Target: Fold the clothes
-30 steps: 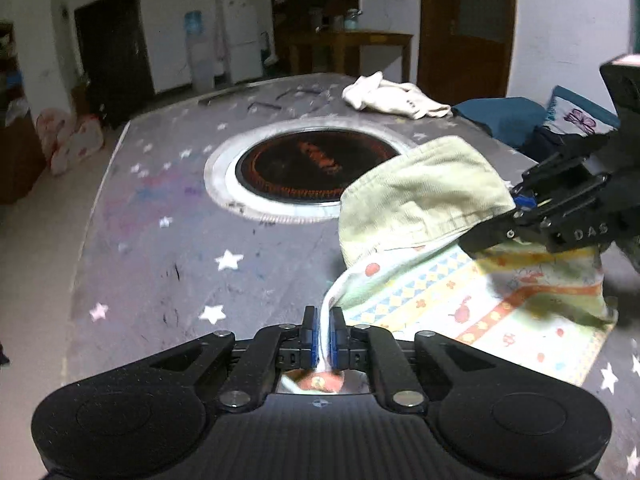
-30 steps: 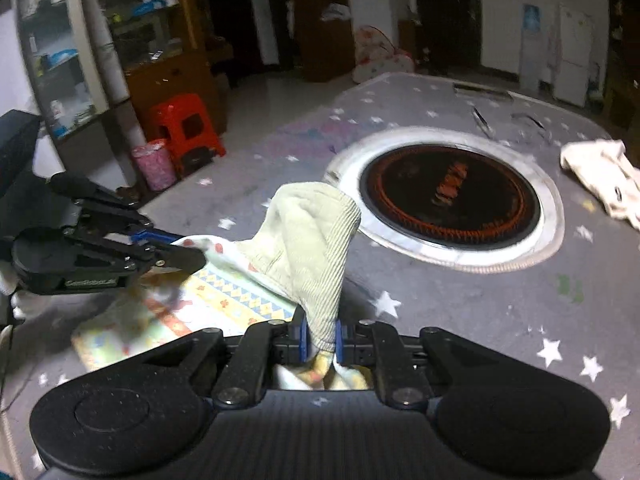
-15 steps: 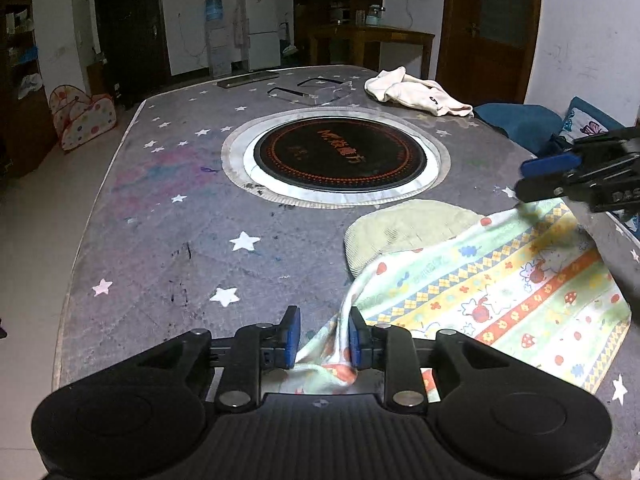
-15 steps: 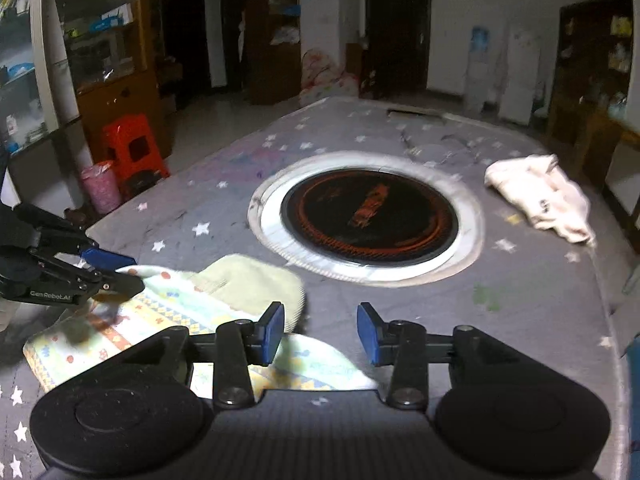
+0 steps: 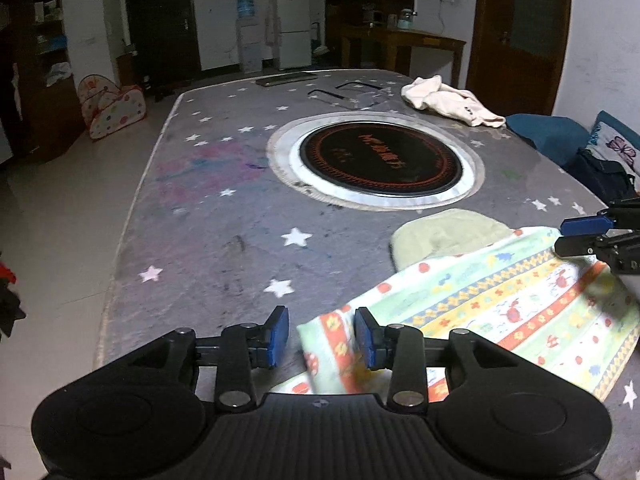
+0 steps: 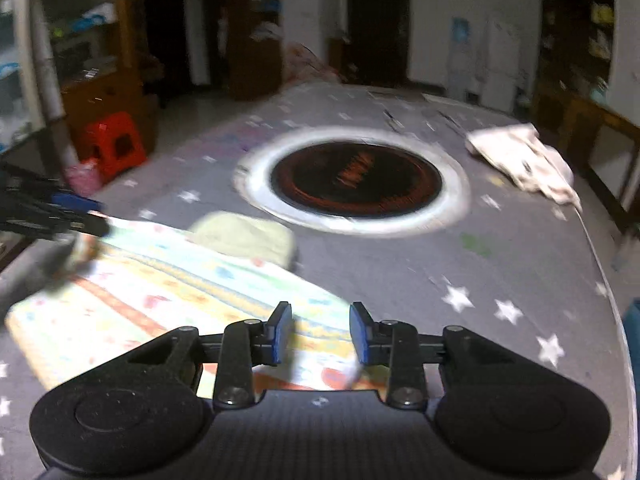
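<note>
We log the tabletop (image 5: pixel 208 216) as covered in a matt grey star-printed sheet, scuffed and smudged with colour stains. Set into it is a round plate (image 5: pixel 380 160), glossy black like glass, ringed by a dull brushed-metal band (image 5: pixel 280 160). The patterned garment (image 5: pixel 500 304) is soft printed cloth, matt; its pale green part (image 5: pixel 444 232) looks like ribbed, corduroy-like fabric. The cream garment (image 5: pixel 444 100) is a crumpled matt cloth. The left gripper (image 5: pixel 321 335) and the right gripper (image 6: pixel 319 334) are matt black plastic with ridged housings, bright metal screws and blue rubbery-looking pads (image 5: pixel 279 334). The floor (image 5: pixel 48 240) is glossy tile; the door (image 5: pixel 516 28) is varnished wood.
</note>
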